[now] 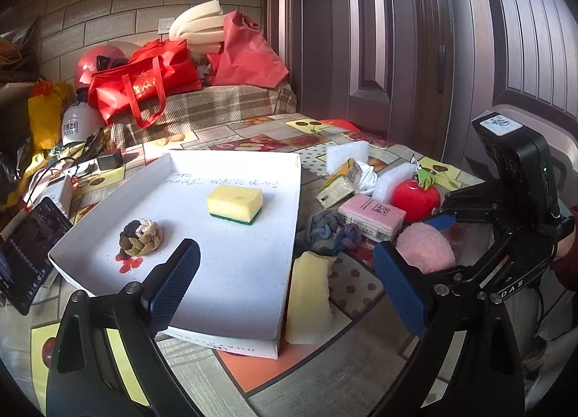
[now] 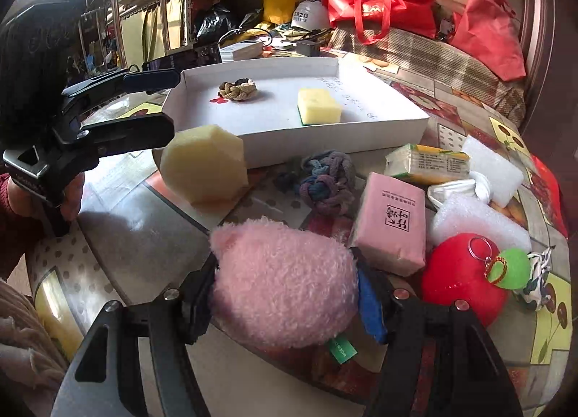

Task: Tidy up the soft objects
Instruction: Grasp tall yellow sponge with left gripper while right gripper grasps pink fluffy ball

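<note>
Your right claw point(image 2: 285, 294) pinched the pink plush point(image 2: 285, 283) between closed-in fingers; fluff compressed, so it could slip mid-carry toward the tray point(image 2: 383, 128).

The left gripper point(image 1: 285, 272) has its fingers point(image 1: 173, 283) wide apart, holding nothing. Under them sits a white tray point(image 1: 231, 272) on the bench point(image 1: 325, 373). A yellow sponge point(image 1: 234, 203) and a brown rope knot point(image 1: 141, 238) lie in the tray. The right gripper point(image 1: 448, 236) squeezes a pink fluffy toy point(image 1: 426, 249).
</note>
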A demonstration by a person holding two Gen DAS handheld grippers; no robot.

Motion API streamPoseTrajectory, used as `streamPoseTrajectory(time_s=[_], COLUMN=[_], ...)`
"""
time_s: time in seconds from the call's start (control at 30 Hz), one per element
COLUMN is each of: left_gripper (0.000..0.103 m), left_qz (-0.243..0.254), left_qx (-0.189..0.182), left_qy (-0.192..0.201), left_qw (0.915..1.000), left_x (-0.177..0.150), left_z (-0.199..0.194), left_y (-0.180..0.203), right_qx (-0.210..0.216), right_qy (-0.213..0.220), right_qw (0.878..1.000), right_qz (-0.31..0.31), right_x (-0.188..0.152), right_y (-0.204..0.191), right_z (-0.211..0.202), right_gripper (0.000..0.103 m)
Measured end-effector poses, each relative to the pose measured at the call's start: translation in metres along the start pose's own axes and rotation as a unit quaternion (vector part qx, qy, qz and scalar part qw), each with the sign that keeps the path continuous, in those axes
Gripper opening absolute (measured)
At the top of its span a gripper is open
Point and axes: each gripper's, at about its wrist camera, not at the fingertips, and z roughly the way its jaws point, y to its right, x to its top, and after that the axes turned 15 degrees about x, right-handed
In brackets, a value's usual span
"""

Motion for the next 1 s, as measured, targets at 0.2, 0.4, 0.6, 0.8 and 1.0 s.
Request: streamPoseTrajectory(time_s=[0.2, 0.4, 0.6, 0.8, 1.0], left_gripper=[0.077, 0.059, 0.059, 0.059, 0.043], left_qz=[0.080, 0.110, 0.126, 0.117, 0.132], left_qx=[0.001, 0.030, 0.039, 0.050, 0.059], left_qy=[-0.023, -0.050, -0.035, -0.048, -0.068], left_qw=[0.9965, 0.9923, 0.9907, 0.9907, 0.9871], left_x=[-0.002, -0.005, -0.006, -0.008, -0.010], left_z=[0.008, 0.019, 0.013, 0.011, 0.019], left_y=[0.032, 0.042, 0.047, 0.045, 0.051], right_qx=[0.000, 0.002, 0.006, 0.010, 0.010], right_qy=[0.038, 0.027, 0.028, 0.027, 0.025], right_qw=[0.997, 0.998, 0.998, 0.997, 0.998], right_qz=[0.074, 0.057, 0.064, 0.068, 0.065], right_x=[-0.013, -0.012, -0.012, -0.012, -0.012], right_y=[0.026, 0.017, 0.021, 0.023, 0.022], right_z=[-0.023, -0.018, -0.019, -0.018, -0.018], right_gripper=[0.067, 0.067, 0.068, 0.068, 0.068])
